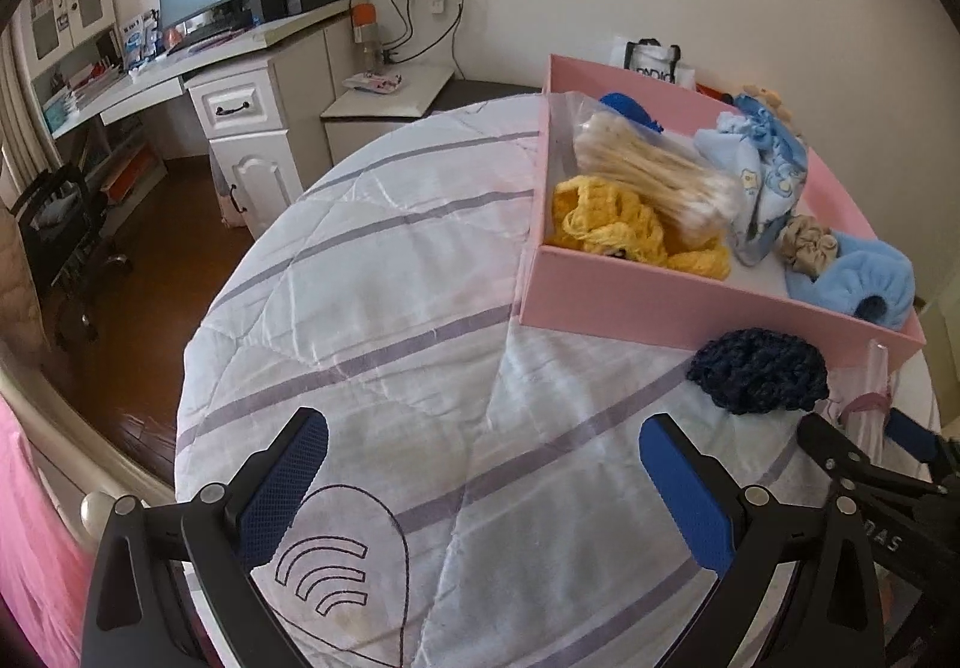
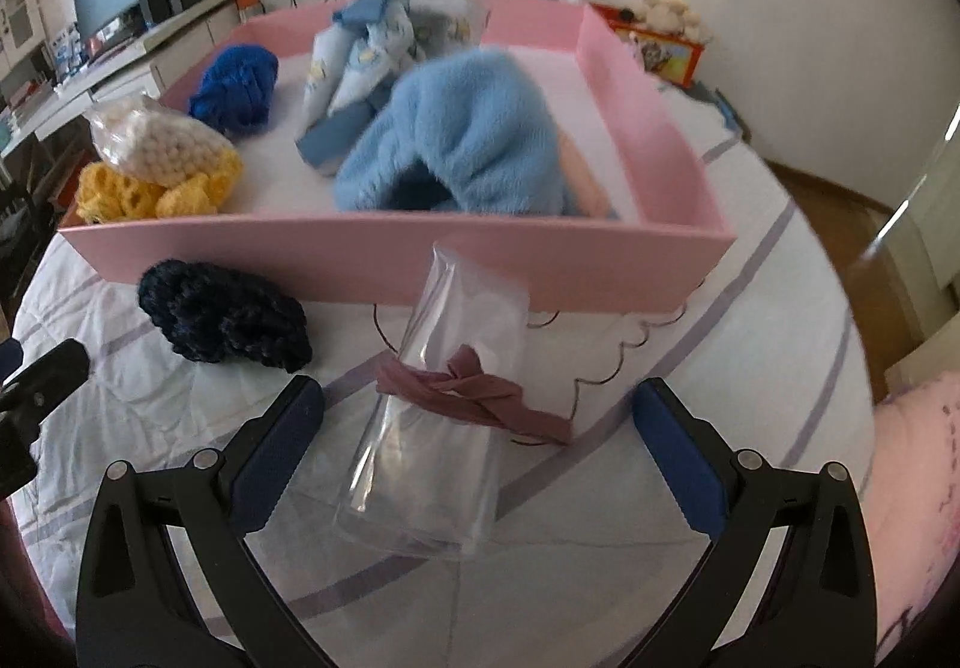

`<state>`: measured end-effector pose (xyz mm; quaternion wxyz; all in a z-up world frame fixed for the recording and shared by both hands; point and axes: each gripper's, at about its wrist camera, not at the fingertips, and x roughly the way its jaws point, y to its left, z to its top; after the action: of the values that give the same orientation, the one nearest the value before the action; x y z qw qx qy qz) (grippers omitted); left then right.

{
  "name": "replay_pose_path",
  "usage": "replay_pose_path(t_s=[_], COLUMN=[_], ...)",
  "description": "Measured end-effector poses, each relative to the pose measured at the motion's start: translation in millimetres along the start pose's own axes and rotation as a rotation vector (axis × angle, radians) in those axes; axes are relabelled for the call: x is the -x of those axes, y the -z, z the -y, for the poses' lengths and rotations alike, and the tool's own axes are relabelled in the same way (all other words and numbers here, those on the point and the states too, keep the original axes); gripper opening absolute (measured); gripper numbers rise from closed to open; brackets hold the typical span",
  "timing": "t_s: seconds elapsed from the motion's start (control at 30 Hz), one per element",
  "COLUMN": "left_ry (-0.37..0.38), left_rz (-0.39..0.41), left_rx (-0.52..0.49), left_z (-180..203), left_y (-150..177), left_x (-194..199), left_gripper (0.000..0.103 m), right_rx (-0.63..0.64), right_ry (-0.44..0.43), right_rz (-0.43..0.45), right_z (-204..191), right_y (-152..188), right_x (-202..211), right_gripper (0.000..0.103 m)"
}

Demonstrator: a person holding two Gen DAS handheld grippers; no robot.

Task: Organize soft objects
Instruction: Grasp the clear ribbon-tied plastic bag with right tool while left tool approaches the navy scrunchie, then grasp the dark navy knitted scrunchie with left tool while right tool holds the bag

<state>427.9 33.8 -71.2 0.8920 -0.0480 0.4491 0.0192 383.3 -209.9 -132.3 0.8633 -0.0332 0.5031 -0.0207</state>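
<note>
A pink box [image 1: 660, 308] [image 2: 384, 254] stands on the striped quilt and holds soft items: yellow knit [image 1: 618, 224] [image 2: 138, 194], a bagged cream knit [image 1: 654, 170] [image 2: 162, 134], a blue yarn ball [image 2: 240, 86], patterned blue cloth [image 1: 768, 176] [image 2: 354, 56] and a fluffy light-blue piece [image 1: 852, 278] [image 2: 474, 134]. A dark navy knit [image 1: 759, 371] [image 2: 228, 317] lies on the quilt in front of the box. A clear bag with a mauve ribbon [image 2: 444, 416] lies between my right gripper's open fingers [image 2: 474, 428]. My left gripper [image 1: 480, 464] is open and empty over the quilt.
The quilt [image 1: 372, 308] covers a bed. A white desk with monitor and computer [image 1: 240, 26] stands at the back left, with a chair [image 1: 60, 236] on the wooden floor. A pink pillow [image 2: 918, 488] lies at the right. An orange box with plush toys [image 2: 666, 38] sits behind the pink box.
</note>
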Motion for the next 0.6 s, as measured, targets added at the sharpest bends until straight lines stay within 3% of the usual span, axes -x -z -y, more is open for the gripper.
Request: replay_pose_path(t_s=[0.13, 0.2, 0.27, 0.4, 0.47, 0.53, 0.6], left_ry=[0.008, 0.014, 0.020, 0.043, 0.061, 0.081, 0.097], left_rz=[-0.002, 0.001, 0.003, -0.003, -0.008, -0.011, -0.019], left_rx=[-0.002, -0.006, -0.011, -0.025, -0.029, -0.035, -0.045], left_z=[-0.8, 0.8, 5.1, 17.2, 23.8, 31.3, 40.4], left_y=[1.7, 2.6, 3.8, 6.3, 6.3, 6.2, 5.5], left_x=[2.0, 4.5, 7.2, 9.7, 10.9, 12.6, 13.6], left_gripper=[0.103, 0.103, 0.103, 0.103, 0.103, 0.103, 0.103], right_rx=[-0.009, -0.012, -0.007, -0.002, -0.006, -0.012, -0.028], right_ry=[-0.005, 0.002, -0.002, -0.019, -0.027, -0.032, -0.061], right_rz=[0.019, 0.034, 0.050, 0.058, 0.061, 0.061, 0.055], right_z=[1.9, 3.0, 4.4, 11.1, 16.8, 21.2, 29.2], right_y=[2.0, 3.7, 5.7, 8.5, 11.0, 11.0, 11.1], right_x=[0.9, 3.4, 8.4, 12.8, 16.4, 17.6, 18.5], right_gripper=[0.103, 0.094, 0.075, 0.059, 0.045, 0.038, 0.037])
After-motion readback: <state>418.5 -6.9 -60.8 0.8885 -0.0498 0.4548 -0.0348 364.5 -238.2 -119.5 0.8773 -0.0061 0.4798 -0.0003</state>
